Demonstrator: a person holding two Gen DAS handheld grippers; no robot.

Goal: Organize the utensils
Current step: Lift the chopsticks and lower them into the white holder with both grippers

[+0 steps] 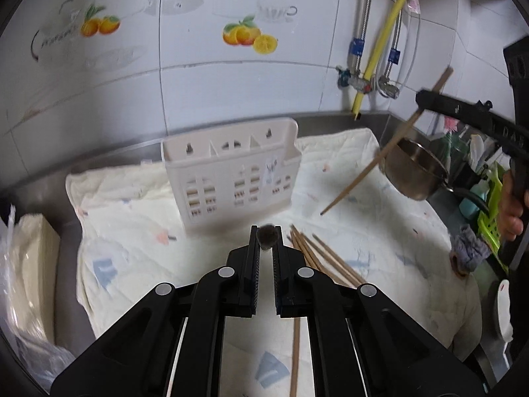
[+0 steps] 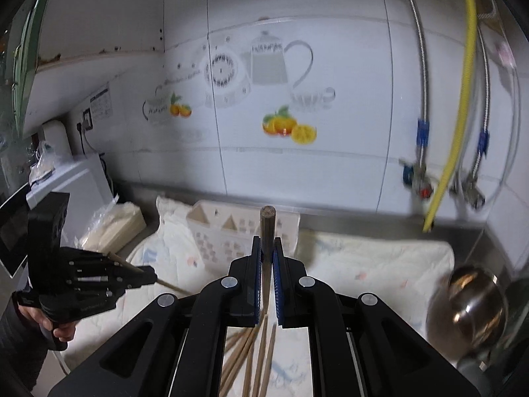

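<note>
My left gripper (image 1: 267, 243) is shut on a wooden chopstick (image 1: 267, 236) seen end-on, held above the cloth in front of the white utensil holder (image 1: 231, 172). It also shows in the right wrist view (image 2: 145, 274), with its chopstick (image 2: 167, 284) sticking out. My right gripper (image 2: 267, 248) is shut on another chopstick (image 2: 267, 228) that points up past the fingertips; in the left wrist view (image 1: 426, 99) this chopstick (image 1: 370, 168) slants down to the left. Several loose chopsticks (image 1: 317, 254) lie on the cloth; they also show in the right wrist view (image 2: 251, 357).
A quilted white cloth (image 1: 363, 218) covers the steel counter. A steel pot (image 1: 413, 172) stands at the right, also in the right wrist view (image 2: 469, 311). A bagged stack (image 1: 29, 264) lies at the left. A yellow hose (image 1: 383, 39) and valves hang on the tiled wall.
</note>
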